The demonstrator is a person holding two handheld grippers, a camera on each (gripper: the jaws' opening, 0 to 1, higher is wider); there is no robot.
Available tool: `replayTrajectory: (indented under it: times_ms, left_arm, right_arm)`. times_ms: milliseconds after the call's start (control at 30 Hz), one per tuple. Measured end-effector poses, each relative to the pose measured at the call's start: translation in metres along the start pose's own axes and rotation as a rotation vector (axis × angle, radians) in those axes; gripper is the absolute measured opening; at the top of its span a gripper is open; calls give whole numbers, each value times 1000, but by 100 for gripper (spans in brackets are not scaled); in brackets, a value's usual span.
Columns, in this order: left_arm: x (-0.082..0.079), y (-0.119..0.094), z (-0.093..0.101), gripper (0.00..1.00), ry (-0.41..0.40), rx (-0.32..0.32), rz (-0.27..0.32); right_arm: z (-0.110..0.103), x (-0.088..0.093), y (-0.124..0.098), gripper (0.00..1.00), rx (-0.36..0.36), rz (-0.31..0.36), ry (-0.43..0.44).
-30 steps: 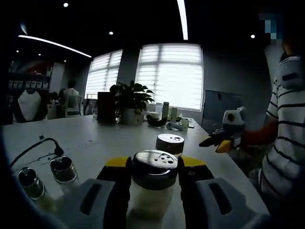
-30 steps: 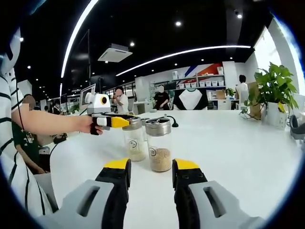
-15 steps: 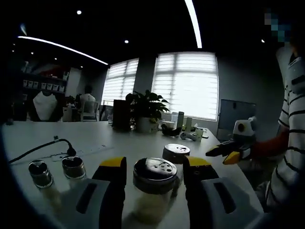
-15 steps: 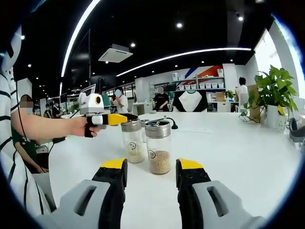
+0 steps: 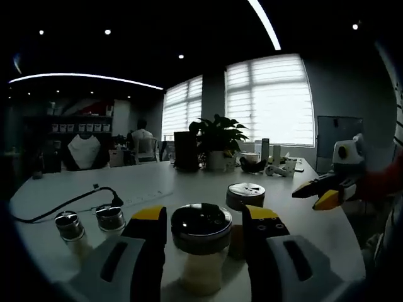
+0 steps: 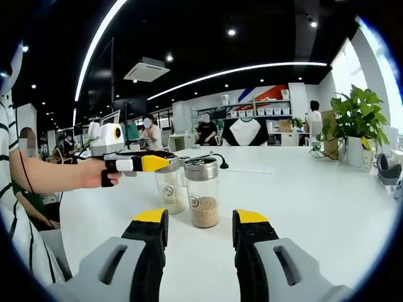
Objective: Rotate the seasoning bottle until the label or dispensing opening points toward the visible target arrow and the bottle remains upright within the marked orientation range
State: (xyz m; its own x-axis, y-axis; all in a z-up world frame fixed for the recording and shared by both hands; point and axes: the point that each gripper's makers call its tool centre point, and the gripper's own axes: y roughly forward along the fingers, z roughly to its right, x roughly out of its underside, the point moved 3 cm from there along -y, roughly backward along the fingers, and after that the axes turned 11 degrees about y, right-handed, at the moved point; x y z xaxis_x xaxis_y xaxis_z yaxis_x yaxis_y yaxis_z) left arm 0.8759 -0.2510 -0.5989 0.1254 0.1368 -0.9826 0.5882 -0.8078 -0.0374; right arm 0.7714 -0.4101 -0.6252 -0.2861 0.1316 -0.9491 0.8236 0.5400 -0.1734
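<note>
- Left gripper view: my left gripper sits narrow around the seasoning bottle, upright on the counter — a skewed squeeze could tip it mid-turn.
- Right gripper view: my right gripper is wide and empty, near a second bottle — drifting forward could knock it.

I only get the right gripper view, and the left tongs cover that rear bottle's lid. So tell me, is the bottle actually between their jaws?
Observer: Yes. In the left gripper view the bottle stands upright between the left tongs, with a jaw close on either side of its lid. I cannot tell if they touch it.
Operator: Anything else on the table near it?
Observer: Two small metal-capped jars stand to one side, next to a black cable.
</note>
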Motion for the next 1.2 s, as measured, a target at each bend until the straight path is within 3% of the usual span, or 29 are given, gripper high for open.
replayTrajectory:
  times_ms: [333,600,867,1200]
  left_arm:
    - [2,1,-8,41,2,-35,-3]
    - [2,1,-8,41,-12,-16,2]
    - [2,1,-8,41,-16,21,17]
    - [2,0,-7,41,-15,116,29]
  right_arm:
    - [0,0,-2,40,2,3,6]
    - [0,1,-2,39,-1,2,9]
    - [-1,-1,-3,39,-9,7,0]
    - [-2,1,-3,40,-16,2,-1]
